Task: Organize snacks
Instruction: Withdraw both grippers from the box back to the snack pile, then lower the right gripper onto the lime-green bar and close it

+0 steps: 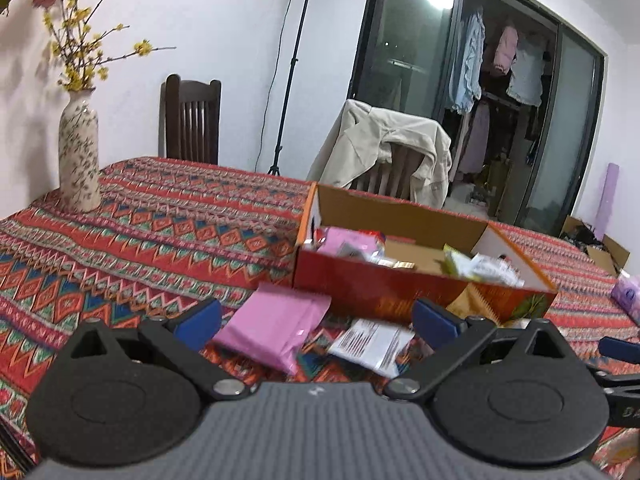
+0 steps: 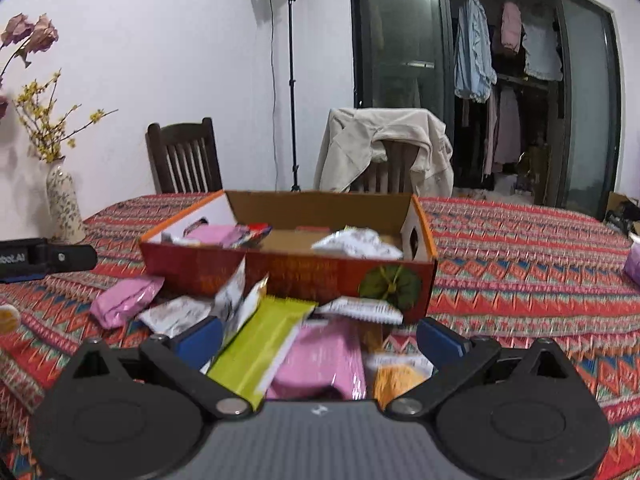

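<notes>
Landmark: open orange-red cardboard box [image 2: 288, 276] on the red patterned tablecloth [image 2: 520, 264].
Box contents: pink, white and red snack packets [image 2: 356, 242] lying inside.
Loose snacks: pile just in front of the box, including a lime-green foil packet [image 2: 260, 344], a pink plastic packet [image 1: 272, 326] and a white printed packet [image 1: 372, 346].
Left gripper [image 1: 318, 322]: jaws spread wide, holding nothing, hovering over the pink and white packets before the box.
Right gripper [image 2: 320, 338]: jaws spread wide, gripping nothing, above the pile before the box.
Vase: tall floral ceramic vase [image 1: 79, 152], well left of the box.
</notes>
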Action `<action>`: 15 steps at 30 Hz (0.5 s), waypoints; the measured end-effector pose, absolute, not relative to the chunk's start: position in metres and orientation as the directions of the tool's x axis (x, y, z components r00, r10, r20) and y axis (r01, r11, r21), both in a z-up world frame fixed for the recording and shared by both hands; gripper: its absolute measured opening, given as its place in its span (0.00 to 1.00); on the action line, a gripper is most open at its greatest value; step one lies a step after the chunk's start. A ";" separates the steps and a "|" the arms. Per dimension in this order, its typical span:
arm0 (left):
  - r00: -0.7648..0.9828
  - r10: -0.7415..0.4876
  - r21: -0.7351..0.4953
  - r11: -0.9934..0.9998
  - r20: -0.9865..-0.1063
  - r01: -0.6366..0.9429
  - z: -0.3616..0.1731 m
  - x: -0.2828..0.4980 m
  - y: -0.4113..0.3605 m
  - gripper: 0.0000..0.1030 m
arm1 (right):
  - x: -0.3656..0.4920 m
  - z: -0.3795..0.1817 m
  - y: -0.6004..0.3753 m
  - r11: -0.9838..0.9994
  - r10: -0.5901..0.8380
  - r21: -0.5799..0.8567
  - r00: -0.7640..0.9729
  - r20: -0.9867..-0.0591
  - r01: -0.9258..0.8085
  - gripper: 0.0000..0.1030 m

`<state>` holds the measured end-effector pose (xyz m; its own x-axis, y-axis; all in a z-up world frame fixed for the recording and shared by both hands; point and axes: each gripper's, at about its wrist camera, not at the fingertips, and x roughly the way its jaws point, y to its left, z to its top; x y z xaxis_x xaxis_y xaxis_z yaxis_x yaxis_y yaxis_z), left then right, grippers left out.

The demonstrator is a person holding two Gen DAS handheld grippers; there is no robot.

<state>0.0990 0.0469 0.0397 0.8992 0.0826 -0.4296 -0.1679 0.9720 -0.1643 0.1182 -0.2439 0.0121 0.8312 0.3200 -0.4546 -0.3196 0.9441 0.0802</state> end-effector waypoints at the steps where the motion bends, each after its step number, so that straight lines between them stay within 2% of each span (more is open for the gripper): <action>1: 0.898 0.082 -0.164 0.972 -0.432 -0.167 0.036 0.098 0.047 1.00 | 0.115 0.009 -0.245 0.942 0.326 0.086 0.824 -0.463 -0.324 1.00; 8: 0.887 0.081 -0.170 0.970 -0.454 -0.175 0.018 0.101 0.054 1.00 | 0.114 -0.004 -0.240 0.944 0.312 0.076 0.802 -0.509 -0.320 1.00; 15: 0.891 0.074 -0.179 0.969 -0.448 -0.170 0.013 0.102 0.056 1.00 | 0.119 0.001 -0.226 0.939 0.322 0.066 0.799 -0.508 -0.336 0.99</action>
